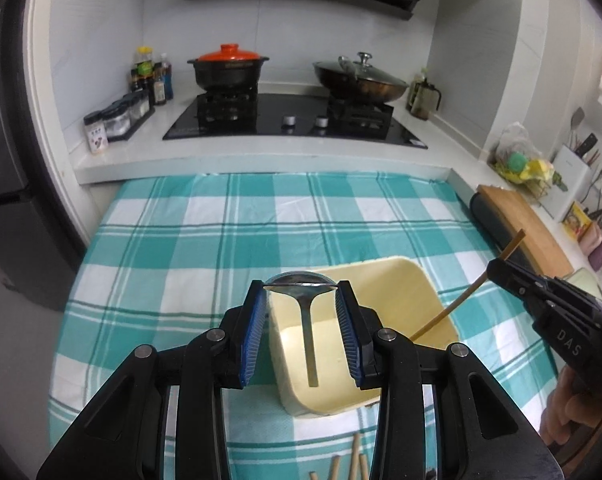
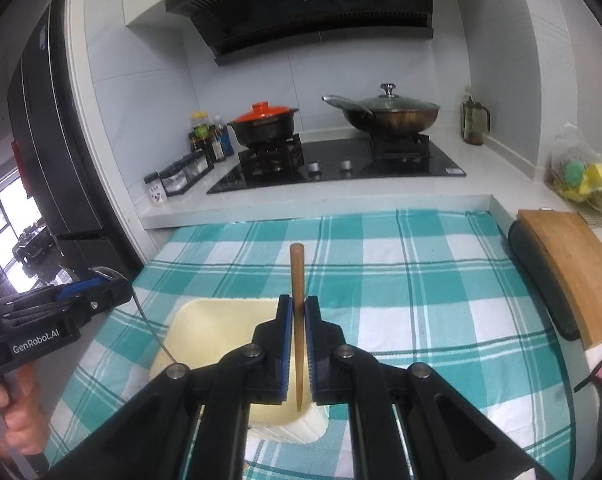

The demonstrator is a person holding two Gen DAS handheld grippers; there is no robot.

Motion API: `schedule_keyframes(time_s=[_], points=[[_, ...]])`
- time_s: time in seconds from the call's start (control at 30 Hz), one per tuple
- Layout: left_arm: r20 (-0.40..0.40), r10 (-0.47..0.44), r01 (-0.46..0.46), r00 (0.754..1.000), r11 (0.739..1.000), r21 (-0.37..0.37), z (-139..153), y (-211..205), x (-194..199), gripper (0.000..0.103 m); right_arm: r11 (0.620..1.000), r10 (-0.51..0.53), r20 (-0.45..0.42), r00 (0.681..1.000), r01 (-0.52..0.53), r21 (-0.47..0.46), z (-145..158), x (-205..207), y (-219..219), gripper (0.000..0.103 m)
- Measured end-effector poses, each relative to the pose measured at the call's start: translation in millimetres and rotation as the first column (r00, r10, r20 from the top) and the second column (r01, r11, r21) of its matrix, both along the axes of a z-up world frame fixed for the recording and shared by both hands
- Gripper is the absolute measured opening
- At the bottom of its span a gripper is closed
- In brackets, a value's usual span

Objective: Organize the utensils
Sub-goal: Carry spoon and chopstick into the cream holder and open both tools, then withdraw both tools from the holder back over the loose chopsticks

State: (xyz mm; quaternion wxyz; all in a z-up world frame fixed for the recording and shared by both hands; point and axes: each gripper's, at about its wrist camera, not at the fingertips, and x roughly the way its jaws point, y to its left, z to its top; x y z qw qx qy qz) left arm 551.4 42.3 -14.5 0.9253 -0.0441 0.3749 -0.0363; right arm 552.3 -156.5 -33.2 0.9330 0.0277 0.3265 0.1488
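Note:
My left gripper is shut on the bowl of a metal spoon, whose handle hangs down over the cream plastic bin on the checked cloth. My right gripper is shut on a wooden chopstick, held over the same bin; the chopstick points up and forward. In the left wrist view the right gripper is at the right with the chopstick slanting down into the bin. The left gripper shows at the left of the right wrist view.
Several wooden chopsticks lie on the teal checked cloth near the front edge. A wooden cutting board lies at the right. Behind the table is a counter with a stove, a red-lidded pot, a wok and spice jars.

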Motion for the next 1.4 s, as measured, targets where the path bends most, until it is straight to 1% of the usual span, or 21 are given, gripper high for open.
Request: schedule_keyframes(time_s=[0.1, 0.13, 0.17, 0.2, 0.23, 0.27, 0.33, 0.4, 0.53, 0.57, 0.67, 0.73, 0.8, 0.93, 1.0, 1.07, 1.17, 1.27, 1.33, 1.37, 1.4], points=[[-0.016, 0.014, -0.014, 1.0, 1.0, -0.009, -1, 6, -5, 0.04, 1.0, -0.021, -0.04, 0.999, 0.021, 0.004, -4, 4, -2, 0.008], [-0.009, 0.015, -0.015, 1.0, 1.0, -0.011, 2, 9, -11, 0.044, 1.0, -0.027, -0.051, 0.998, 0.027, 0.003, -3, 5, -4, 0.013], [0.0, 0.016, -0.016, 1.0, 1.0, -0.01, 7, 14, -19, 0.054, 0.999, -0.03, -0.055, 0.998, 0.031, 0.007, 0, 3, -5, 0.022], [0.014, 0.017, -0.017, 1.0, 1.0, -0.005, 12, 19, -29, 0.061, 0.999, -0.034, -0.052, 0.998, 0.035, 0.012, 4, -1, -7, 0.028], [0.031, 0.015, -0.015, 0.999, 1.0, 0.003, 17, 24, -43, 0.063, 0.999, -0.035, -0.043, 0.998, 0.036, 0.02, 10, -9, -11, 0.039], [0.043, 0.008, -0.008, 0.999, 1.0, 0.011, 22, 30, -56, 0.066, 0.999, -0.036, -0.032, 0.999, 0.036, 0.027, 16, -17, -16, 0.041], [0.057, -0.003, 0.001, 0.998, 1.0, 0.027, 27, 43, -92, 0.07, 0.999, -0.035, -0.023, 0.999, 0.035, 0.026, 27, -37, -27, 0.041], [0.066, -0.007, 0.005, 0.998, 0.999, 0.034, 25, 55, -131, 0.077, 0.999, -0.028, -0.023, 0.999, 0.028, 0.026, 34, -65, -41, 0.041], [0.062, -0.007, 0.005, 0.998, 1.0, 0.028, 5, 71, -214, 0.079, 1.0, -0.025, -0.012, 1.0, 0.025, 0.004, 31, -135, -74, 0.044], [0.066, 0.003, -0.005, 0.998, 1.0, 0.022, -1, 73, -234, 0.08, 1.0, -0.029, -0.005, 1.0, 0.029, -0.004, 27, -156, -81, 0.046], [0.09, 0.038, -0.037, 0.995, 0.999, -0.011, -22, 73, -286, 0.083, 0.997, -0.062, 0.027, 0.998, 0.063, -0.042, 6, -218, -99, 0.046], [0.111, 0.065, -0.062, 0.992, 0.998, -0.031, -33, 69, -314, 0.085, 0.993, -0.093, 0.052, 0.994, 0.097, -0.073, -11, -258, -104, 0.046], [0.123, 0.09, -0.087, 0.988, 0.996, -0.029, -44, 61, -335, 0.088, 0.985, -0.141, 0.075, 0.987, 0.148, -0.088, -28, -295, -108, 0.046], [0.107, 0.093, -0.09, 0.99, 0.995, -0.035, -65, 44, -357, 0.088, 0.973, -0.206, 0.056, 0.977, 0.211, -0.096, -65, -344, -113, 0.046], [0.081, 0.087, -0.084, 0.993, 0.996, -0.043, -76, 37, -362, 0.088, 0.969, -0.197, 0.03, 0.98, 0.199, -0.145, -84, -355, -110, 0.046], [0.078, 0.09, -0.088, 0.993, 0.995, -0.04, -83, 30, -365, 0.088, 0.966, -0.186, 0.003, 0.982, 0.184, -0.181, -98, -362, -108, 0.046], [0.055, 0.096, -0.095, 0.994, 0.995, -0.029, -94, 22, -367, 0.088, 0.969, -0.186, -0.004, 0.983, 0.183, -0.164, -107, -371, -109, 0.046], [0.0, 0.086, -0.086, 0.996, 0.996, -0.037, -105, 15, -365, 0.088, 0.976, -0.17, -0.005, 0.985, 0.168, -0.14, -109, -372, -106, 0.046], [-0.034, 0.074, -0.075, 0.997, 0.996, -0.038, -111, 11, -363, 0.093, 0.978, -0.164, 0.007, 0.987, 0.163, -0.133, -109, -373, -104, 0.047], [-0.047, 0.076, -0.078, 0.996, 0.996, -0.038, -114, 9, -364, 0.101, 0.979, -0.162, 0.01, 0.987, 0.162, -0.126, -108, -373, -103, 0.046], [-0.05, 0.081, -0.083, 0.995, 0.996, -0.038, -115, 8, -365, 0.102, 0.98, -0.16, 0.009, 0.987, 0.16, -0.12, -109, -373, -102, 0.047]])
